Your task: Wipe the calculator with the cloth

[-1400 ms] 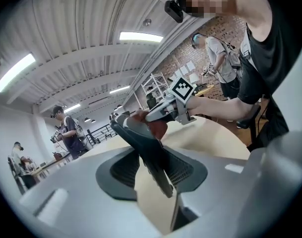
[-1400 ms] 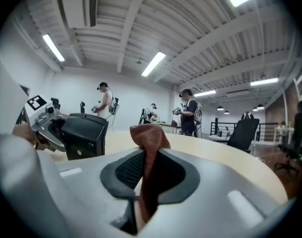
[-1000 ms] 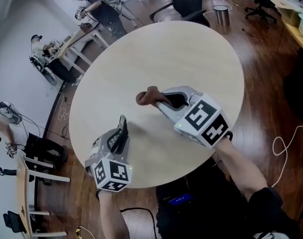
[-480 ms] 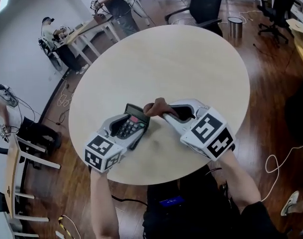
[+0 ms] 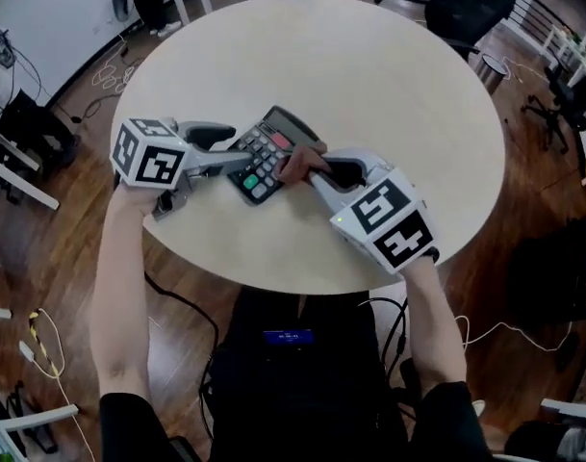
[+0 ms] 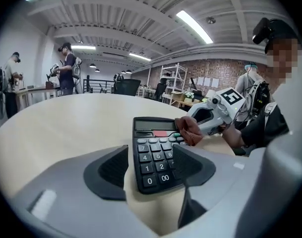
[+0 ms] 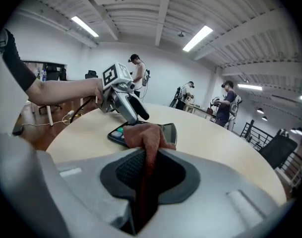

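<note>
Black desk calculator (image 5: pixel 267 150) with grey keys and a tilted display lay on the round pale wooden worktop (image 5: pixel 369 75), near the edge by the person, display end pointing away. Reddish-brown cloth (image 5: pixel 298 165), bunched, rested on the keys along the calculator's right side, just below the display; in the left gripper view it covered the coloured keys there (image 6: pixel 189 131). Right tongs (image 5: pixel 317 173) were clamped on the cloth's tail, which ran as a thin fold between the pressed pads (image 7: pixel 145 175). Left tongs (image 5: pixel 230 152) stood apart, having just been opening, the calculator's lower end between the two pads (image 6: pixel 153 170); a sliver of worktop showed between the left pad and the casing. Around the worktop was a dark wooden floor (image 5: pixel 71 258), with a black office chair (image 5: pixel 466 8) beyond the far edge.
</note>
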`<state>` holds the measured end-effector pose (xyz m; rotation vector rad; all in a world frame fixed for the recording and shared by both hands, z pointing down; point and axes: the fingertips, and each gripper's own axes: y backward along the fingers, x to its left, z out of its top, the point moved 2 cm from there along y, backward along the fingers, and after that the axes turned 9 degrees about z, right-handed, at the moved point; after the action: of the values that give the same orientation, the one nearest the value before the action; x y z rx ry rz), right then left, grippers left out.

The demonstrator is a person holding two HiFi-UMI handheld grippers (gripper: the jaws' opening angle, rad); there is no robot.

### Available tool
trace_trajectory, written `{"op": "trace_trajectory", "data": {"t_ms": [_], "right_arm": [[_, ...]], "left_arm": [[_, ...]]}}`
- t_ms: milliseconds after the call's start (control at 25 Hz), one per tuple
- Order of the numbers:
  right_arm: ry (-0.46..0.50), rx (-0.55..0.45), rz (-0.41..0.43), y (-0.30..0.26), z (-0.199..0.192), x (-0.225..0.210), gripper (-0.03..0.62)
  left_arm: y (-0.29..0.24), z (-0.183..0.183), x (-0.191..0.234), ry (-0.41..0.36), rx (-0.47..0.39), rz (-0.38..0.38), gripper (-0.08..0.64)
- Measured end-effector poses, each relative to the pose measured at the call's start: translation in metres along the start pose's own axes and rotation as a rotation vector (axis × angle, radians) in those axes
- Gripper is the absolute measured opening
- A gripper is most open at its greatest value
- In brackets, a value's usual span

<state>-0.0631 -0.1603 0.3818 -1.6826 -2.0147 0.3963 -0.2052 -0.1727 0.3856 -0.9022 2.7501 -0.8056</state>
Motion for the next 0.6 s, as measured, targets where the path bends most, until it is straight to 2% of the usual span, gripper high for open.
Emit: {"op": "trace_trajectory", "data": {"t_ms": [120,400,480,600], "right_arm": [[0.015,0.037,-0.022,-0.003,0.002,-0.007,0.049],[-0.017,0.065,-0.13,-0.033,0.023,-0.045,0.049],[-0.047,0.045,-0.147,-0.031,0.033,-0.065,0.049],[-0.089,-0.007,-0.175,0.002,0.048,-0.09,0.05]], "left_arm": [[-0.001,0.006,-0.011,0.002,-0.028,-0.07,0.293],[0.015,0.004,-0.004,0.05,-0.02,-0.051,0.287],[0.014,0.018,-0.007,0.053,-0.021,-0.06,0.282],[0.012,0.051,-0.014,0.046,-0.017,-0.046,0.281]]}}
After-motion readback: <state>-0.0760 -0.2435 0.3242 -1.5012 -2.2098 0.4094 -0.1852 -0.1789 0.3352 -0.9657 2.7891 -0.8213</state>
